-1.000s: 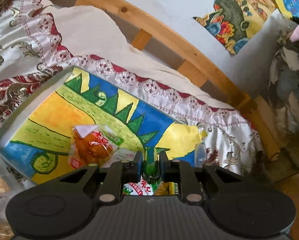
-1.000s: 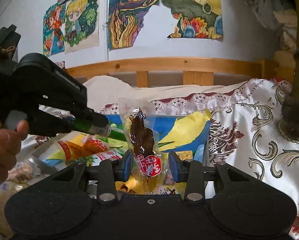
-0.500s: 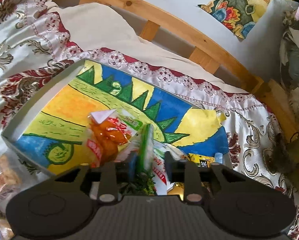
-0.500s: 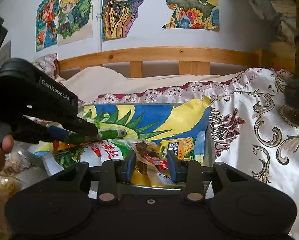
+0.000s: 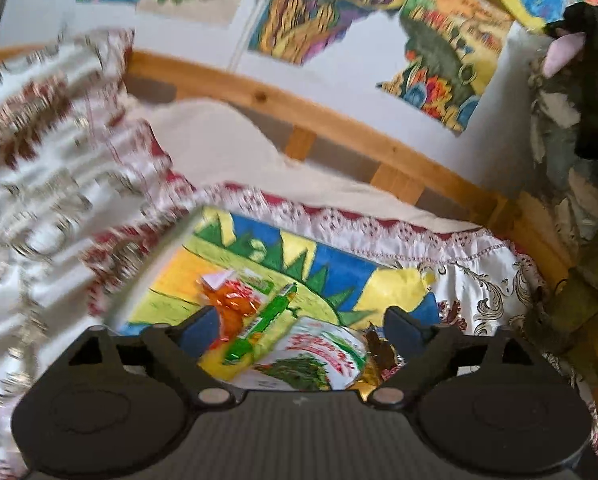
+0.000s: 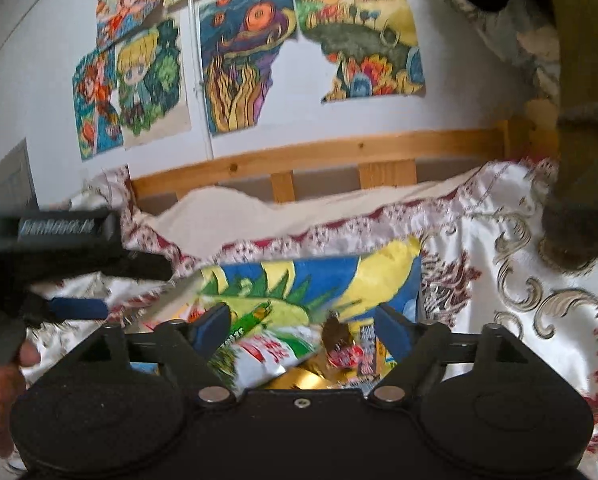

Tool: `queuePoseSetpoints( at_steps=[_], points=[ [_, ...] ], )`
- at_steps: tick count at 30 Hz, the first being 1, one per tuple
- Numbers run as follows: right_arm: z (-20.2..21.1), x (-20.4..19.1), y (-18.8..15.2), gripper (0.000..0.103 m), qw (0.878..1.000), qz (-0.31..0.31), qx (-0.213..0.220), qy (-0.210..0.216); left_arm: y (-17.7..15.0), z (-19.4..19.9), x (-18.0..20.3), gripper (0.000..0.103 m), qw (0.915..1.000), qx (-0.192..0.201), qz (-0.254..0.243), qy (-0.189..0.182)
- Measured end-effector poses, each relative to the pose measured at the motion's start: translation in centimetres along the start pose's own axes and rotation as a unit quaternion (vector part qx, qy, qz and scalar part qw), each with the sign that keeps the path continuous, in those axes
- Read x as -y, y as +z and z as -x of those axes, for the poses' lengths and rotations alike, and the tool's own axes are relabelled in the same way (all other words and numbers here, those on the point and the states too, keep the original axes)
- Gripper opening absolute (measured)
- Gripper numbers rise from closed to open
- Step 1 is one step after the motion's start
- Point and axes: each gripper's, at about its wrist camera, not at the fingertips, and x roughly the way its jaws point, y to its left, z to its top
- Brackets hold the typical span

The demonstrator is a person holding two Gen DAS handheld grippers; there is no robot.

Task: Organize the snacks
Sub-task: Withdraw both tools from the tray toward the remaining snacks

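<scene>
A shallow box lined with a bright drawing (image 5: pixel 339 264) lies on the bed and holds snacks. In the left wrist view I see an orange packet (image 5: pixel 235 300), a thin green packet (image 5: pixel 265 320) and a white-green bag (image 5: pixel 319 356) in it. My left gripper (image 5: pixel 303 326) is open and empty above them. In the right wrist view the box (image 6: pixel 339 276) holds the white-green bag (image 6: pixel 267 354) and a dark snack with a red label (image 6: pixel 337 344). My right gripper (image 6: pixel 303 326) is open and empty above them. The left gripper (image 6: pixel 79 280) shows at the left, open.
A patterned white, red and gold bedspread (image 6: pixel 519 300) surrounds the box. A wooden headboard (image 6: pixel 339 152) and a wall with drawings (image 6: pixel 239 68) stand behind. A cream pillow (image 5: pixel 219 140) lies beyond the box. Dark clothing (image 5: pixel 579 120) hangs at the right.
Both grippers opened and pulled up and back. The left let the green packet go into the box. The right let the dark red-labelled snack go into the box.
</scene>
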Motion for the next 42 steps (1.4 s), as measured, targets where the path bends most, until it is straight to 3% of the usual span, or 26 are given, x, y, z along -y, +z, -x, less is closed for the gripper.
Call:
queuePoseSetpoints(
  at_steps=[2, 11, 16, 30, 35, 42],
  points=[
    [1.6, -0.8, 0.8, 0.088, 1.0, 0.003, 0.009, -0.004, 0.0, 1.8, -0.4, 0.101, 0.9997, 0.016, -0.012, 0.014],
    [9.4, -5.4, 2.1, 0.102, 0.998, 0.038, 0.047, -0.002, -0.9, 10.3, -4.0, 0.102, 0.9975, 0.052, -0.003, 0.046],
    [13.3, -8.1, 1.1, 0.102, 0.997, 0.052, 0.059, -0.007, -2.1, 14.1, -6.3, 0.102, 0.996, 0.067, 0.006, 0.058],
    [18.5, -10.7, -3.7, 0.102, 0.998, 0.056, 0.016, -0.039, -7.1, 20.4, -11.7, 0.102, 0.997, 0.044, 0.0, 0.064],
    [18.9, -11.5, -5.6, 0.102, 0.998, 0.047, -0.01, -0.036, -9.9, 21.2, -12.4, 0.102, 0.9958, 0.044, -0.042, 0.069],
    [17.8, -11.7, -7.4, 0.102, 0.997, 0.052, -0.05, -0.036, -12.0, 20.5, -12.0, 0.102, 0.9931, 0.001, -0.087, 0.08]
  ],
)
